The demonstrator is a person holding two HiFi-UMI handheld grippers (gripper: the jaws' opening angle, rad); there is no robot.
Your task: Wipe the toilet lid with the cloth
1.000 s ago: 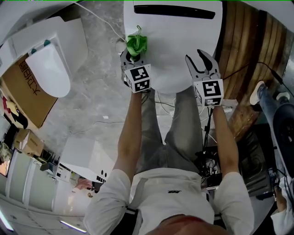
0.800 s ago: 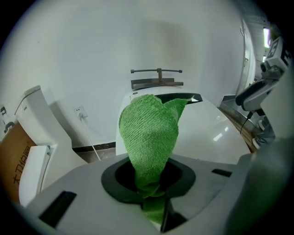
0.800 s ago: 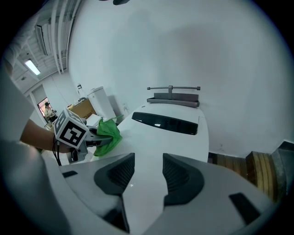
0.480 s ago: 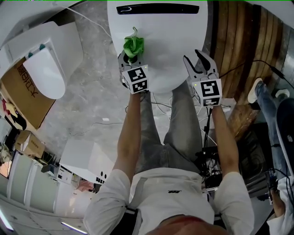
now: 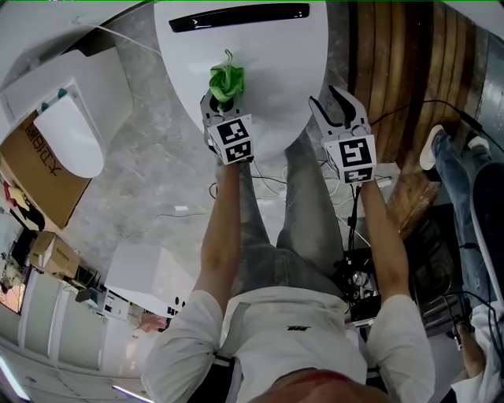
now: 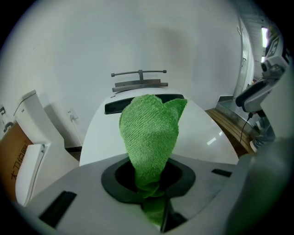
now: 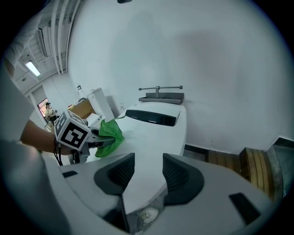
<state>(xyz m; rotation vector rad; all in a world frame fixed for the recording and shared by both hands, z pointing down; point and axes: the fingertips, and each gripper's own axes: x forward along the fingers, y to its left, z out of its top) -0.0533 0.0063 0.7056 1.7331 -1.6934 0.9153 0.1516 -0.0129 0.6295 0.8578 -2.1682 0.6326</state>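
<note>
The left hand-held gripper (image 5: 224, 99) is clamped on the cloth (image 5: 226, 79). Its jaws pinch the green bundle at the base, and the rest bunches out past the tips toward 12 o'clock. The cloth sits over the near left part of the lid (image 5: 272, 67). Whether it touches the white top cannot be told.

At 3 o'clock from the left one, well apart, the right hand-held gripper (image 5: 329, 102) has its jaws spread with nothing between them. It is over the lid's near right edge.

At the lid's far end, at 12 o'clock, a dark slot (image 5: 236, 16) runs across it. Beyond that, a grey rail (image 6: 139, 73) is fixed to the white wall.

A second toilet (image 5: 69, 134) stands on the grey floor at 9 o'clock from the lid. Wooden planks (image 5: 394, 71) lie at 3 o'clock.
</note>
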